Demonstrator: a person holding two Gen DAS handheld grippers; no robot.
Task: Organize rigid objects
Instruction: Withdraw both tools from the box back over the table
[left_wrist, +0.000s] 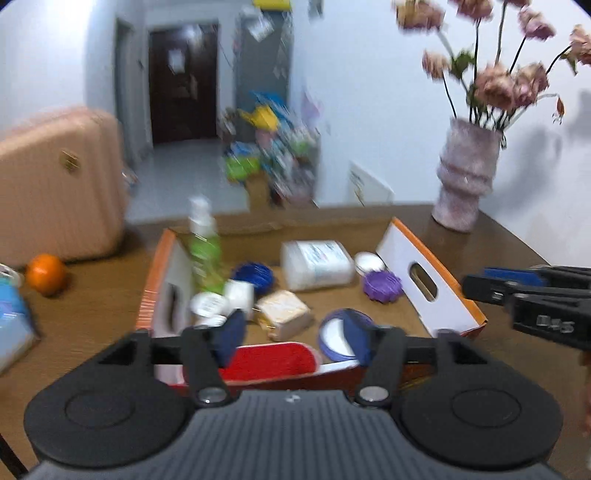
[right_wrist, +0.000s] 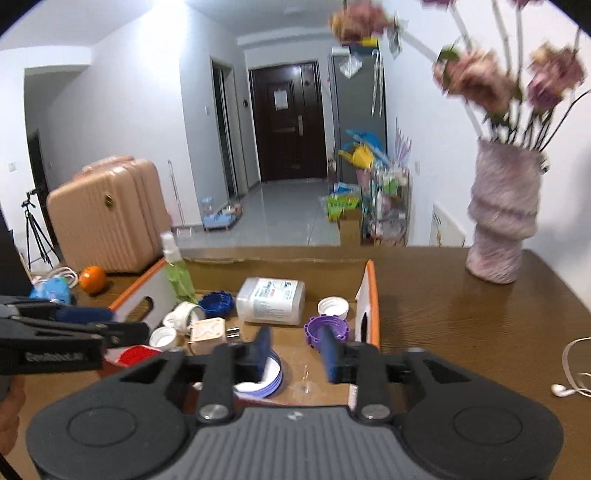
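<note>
Both claws, left (left_wrist: 295, 334) and right (right_wrist: 297, 350), hang spread and empty over the box (left_wrist: 436, 291); a careless descent risks toppling the bottle (left_wrist: 203, 251).

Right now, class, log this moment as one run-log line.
left gripper: open, empty | right gripper: open, empty | both over cardboard box | purple cap, white tub inside

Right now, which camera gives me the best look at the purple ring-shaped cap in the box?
The right wrist view: the purple cap is sharp there, its open centre and notched rim clear, though the right finger hides its near edge. In the left wrist view the cap is unobstructed but blurred.
</note>
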